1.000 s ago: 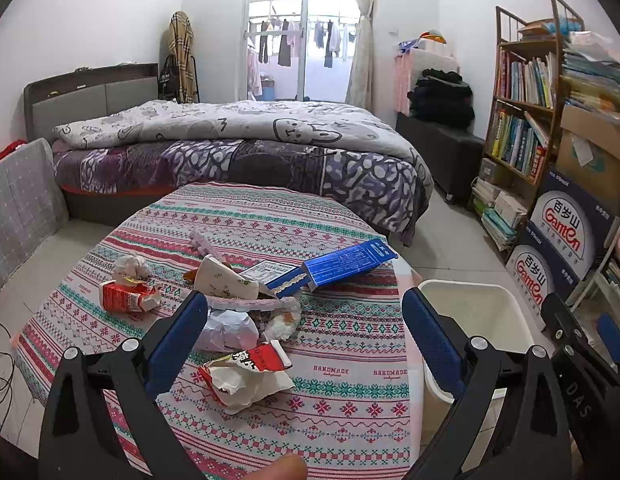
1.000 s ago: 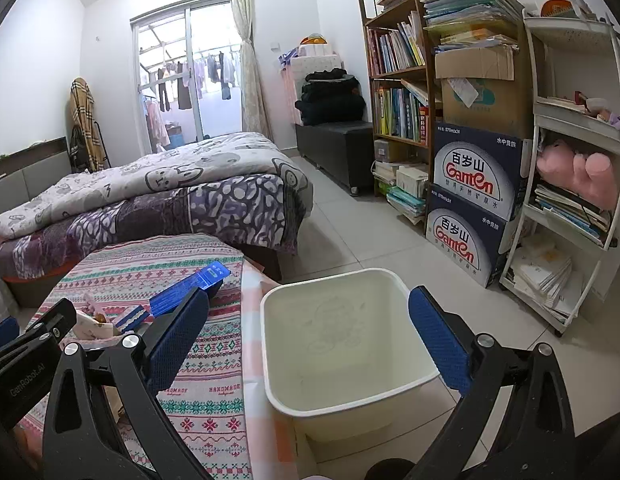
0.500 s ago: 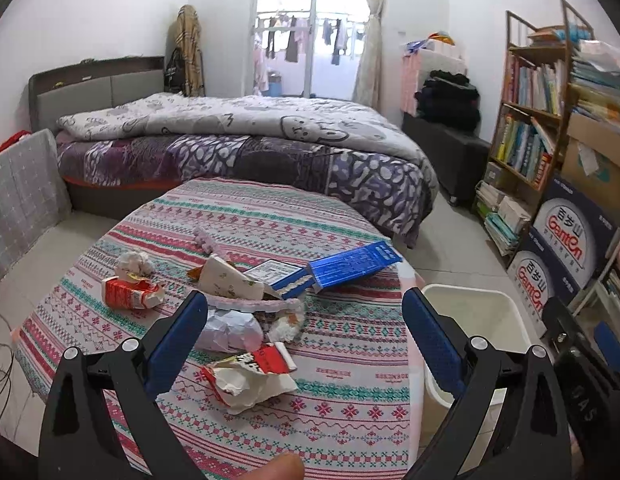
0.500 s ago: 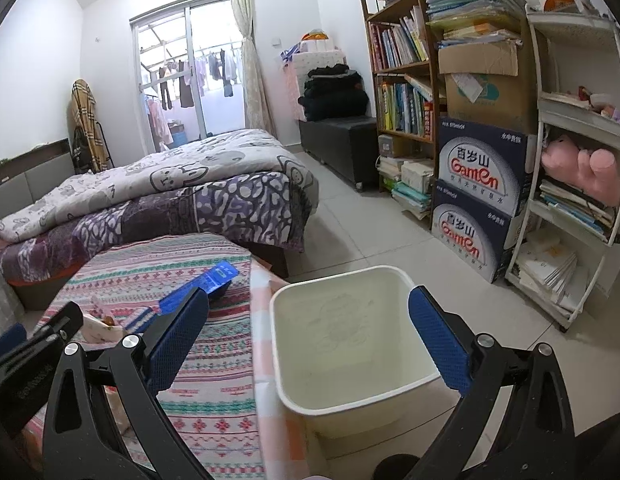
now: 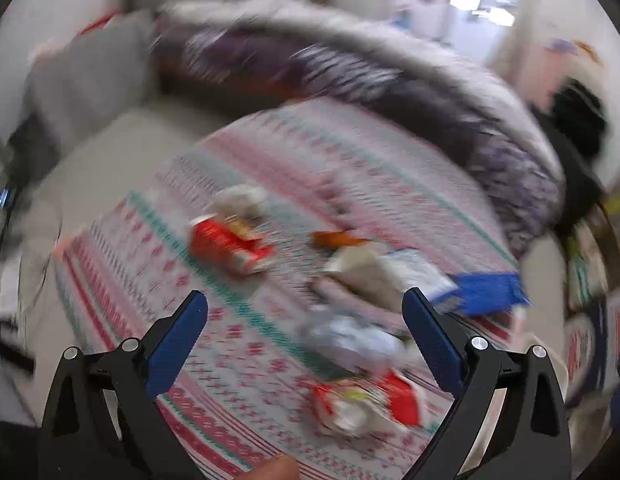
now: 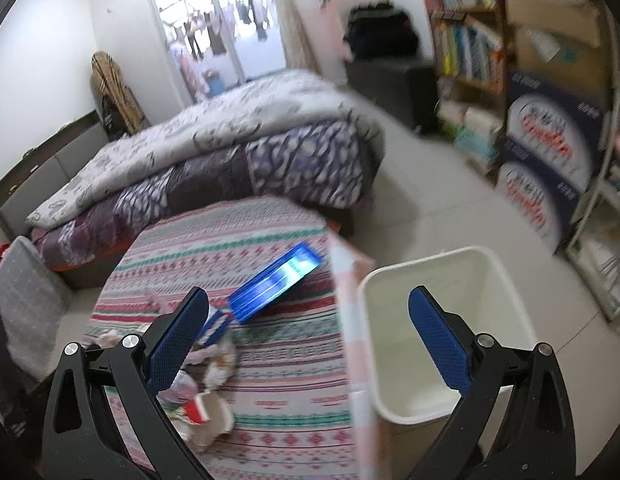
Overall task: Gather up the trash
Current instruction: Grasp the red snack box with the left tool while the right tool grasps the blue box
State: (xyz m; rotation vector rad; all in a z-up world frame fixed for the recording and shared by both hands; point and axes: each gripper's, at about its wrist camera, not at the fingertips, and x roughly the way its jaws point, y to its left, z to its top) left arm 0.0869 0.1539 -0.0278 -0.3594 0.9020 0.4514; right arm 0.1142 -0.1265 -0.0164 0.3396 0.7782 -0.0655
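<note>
Both hand-held grippers hang jaws apart and empty, left above the littered table, right beside the bin.

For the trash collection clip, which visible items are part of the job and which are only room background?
Part of the job:
- blue box
- red carton
- crumpled red-and-white wrapper
- white bin, nothing visible inside
- left gripper and right gripper, both open and holding nothing

Background only:
- bed
- bookshelf
- stacked printed boxes
</note>
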